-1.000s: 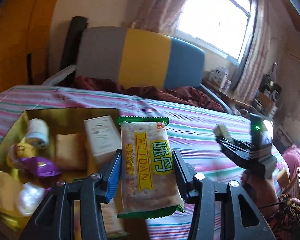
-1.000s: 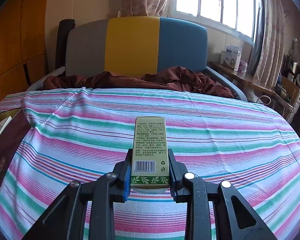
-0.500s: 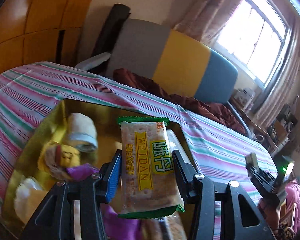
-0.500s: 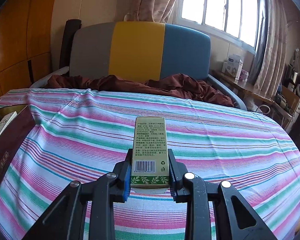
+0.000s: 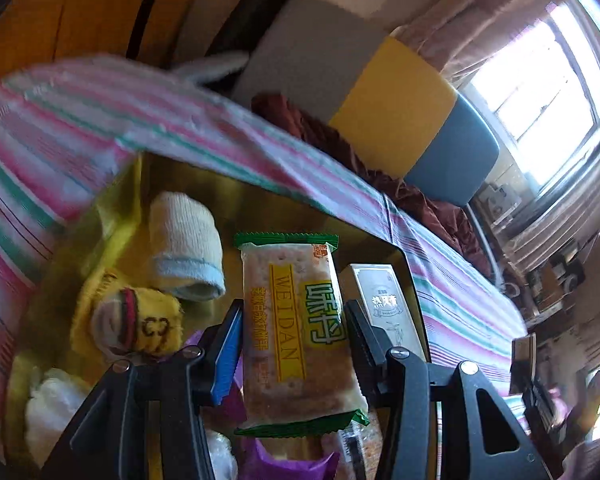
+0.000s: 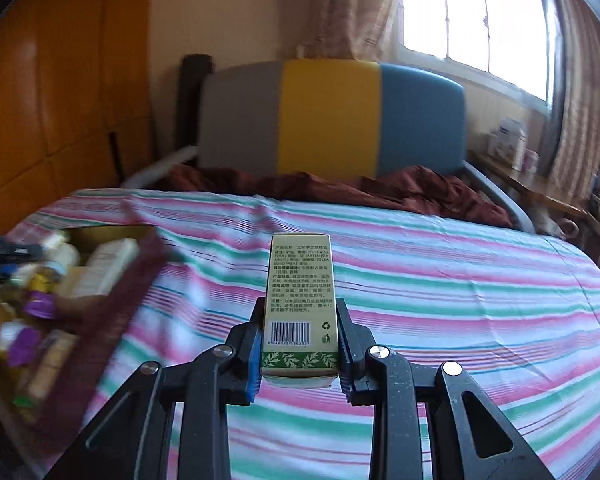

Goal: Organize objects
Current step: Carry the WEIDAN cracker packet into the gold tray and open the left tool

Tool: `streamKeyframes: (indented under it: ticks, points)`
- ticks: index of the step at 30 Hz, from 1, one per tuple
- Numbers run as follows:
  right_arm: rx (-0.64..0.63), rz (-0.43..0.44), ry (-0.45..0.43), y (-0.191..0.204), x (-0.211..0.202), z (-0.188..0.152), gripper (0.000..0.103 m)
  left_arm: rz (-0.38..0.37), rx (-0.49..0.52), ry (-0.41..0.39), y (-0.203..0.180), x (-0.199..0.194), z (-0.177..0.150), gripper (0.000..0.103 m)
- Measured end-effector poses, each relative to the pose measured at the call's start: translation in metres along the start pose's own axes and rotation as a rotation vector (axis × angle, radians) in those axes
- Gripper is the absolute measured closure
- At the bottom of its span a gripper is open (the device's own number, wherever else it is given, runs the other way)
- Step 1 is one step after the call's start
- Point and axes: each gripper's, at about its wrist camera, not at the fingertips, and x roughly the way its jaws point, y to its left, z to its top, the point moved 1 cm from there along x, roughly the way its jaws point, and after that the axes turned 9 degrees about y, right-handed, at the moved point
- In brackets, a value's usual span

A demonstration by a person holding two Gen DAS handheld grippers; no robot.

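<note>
My left gripper point(image 5: 294, 344) is shut on a green-edged WEIDAN cracker packet point(image 5: 296, 332), held above a gold-lined box point(image 5: 132, 196). Inside the box lie a rolled white sock point(image 5: 186, 248), a yellow sock bundle point(image 5: 128, 320), a white carton point(image 5: 384, 304) and purple wrappers point(image 5: 284, 460). My right gripper point(image 6: 300, 348) is shut on a tall green-and-tan carton point(image 6: 300, 304) with a barcode, above the striped bedspread point(image 6: 460, 280). The box point(image 6: 80, 304) shows at the left of the right wrist view, blurred.
A grey, yellow and blue headboard point(image 6: 332, 116) with a maroon blanket point(image 6: 380, 188) in front stands at the far end. Orange wood panels point(image 6: 60, 80) line the left wall. A cluttered side table point(image 6: 540, 184) sits by the window at right.
My left gripper has moved further over the box and tilted, still holding the cracker packet. My right gripper has swung left with the carton, bringing the box into its view.
</note>
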Motion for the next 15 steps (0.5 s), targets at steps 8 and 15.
streamKeyframes:
  ticks: [8,15]
  points:
    - [-0.042,0.094,-0.036,0.048,-0.022,0.004,0.073,0.037,-0.058,0.04,0.021,0.008,0.013,0.054]
    - [-0.065,0.132,-0.036,0.067,-0.023,0.005,0.073,0.175,0.026,0.037,0.024,0.004,0.01,0.054]
